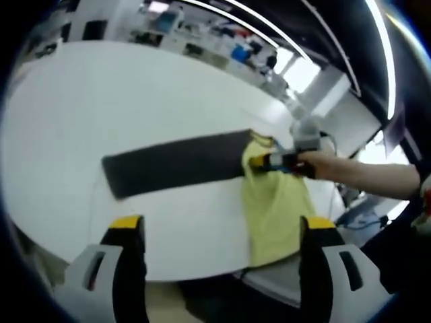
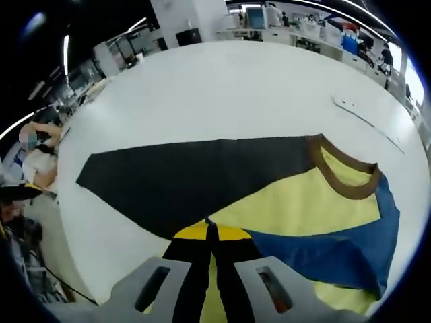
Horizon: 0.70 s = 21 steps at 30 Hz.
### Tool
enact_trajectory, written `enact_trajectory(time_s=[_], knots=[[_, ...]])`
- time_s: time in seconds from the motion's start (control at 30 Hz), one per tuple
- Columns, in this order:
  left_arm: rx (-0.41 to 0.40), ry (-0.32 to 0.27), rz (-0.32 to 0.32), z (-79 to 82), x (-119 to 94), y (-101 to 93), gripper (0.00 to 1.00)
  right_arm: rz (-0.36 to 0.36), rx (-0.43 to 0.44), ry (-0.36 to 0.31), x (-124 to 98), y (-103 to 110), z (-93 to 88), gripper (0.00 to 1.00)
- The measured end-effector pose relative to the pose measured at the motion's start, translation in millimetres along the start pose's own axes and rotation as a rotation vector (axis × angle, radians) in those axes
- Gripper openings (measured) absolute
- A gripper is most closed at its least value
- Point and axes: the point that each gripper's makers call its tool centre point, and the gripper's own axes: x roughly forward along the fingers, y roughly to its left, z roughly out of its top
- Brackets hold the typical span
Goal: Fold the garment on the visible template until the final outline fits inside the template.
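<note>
Pinching the garment [image 2: 296,202] at the lower centre of the right gripper view, the right gripper [image 2: 212,232] has its jaws together on the cloth. The left gripper [image 1: 219,232] stands apart over the table [image 1: 101,101]. Pulling one-handed may drag the garment crooked.

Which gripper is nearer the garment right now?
Right. The right gripper is shut on the garment at its edge; the left gripper is open, hovering back from it over the table.
</note>
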Motion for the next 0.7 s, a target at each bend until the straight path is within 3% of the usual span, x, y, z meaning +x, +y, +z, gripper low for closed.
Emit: enact_trajectory(time_s=[0.37,0.5,0.7], knots=[[-0.001,0.007,0.004,-1.5,1.7,3.2,0.90,-0.004,-0.071,0.033,14.8,1.4,-7.6,0.03],[-0.001,0.011,0.004,-2.1,2.6,3.3,0.90,-0.005,-0.147,0.041,14.5,4.3,-11.0,0.03],[0.001,0.010,0.003,-1.0,3.4,3.0,0.90,-0.005,-0.168,0.044,11.8,4.6,-11.7,0.03]])
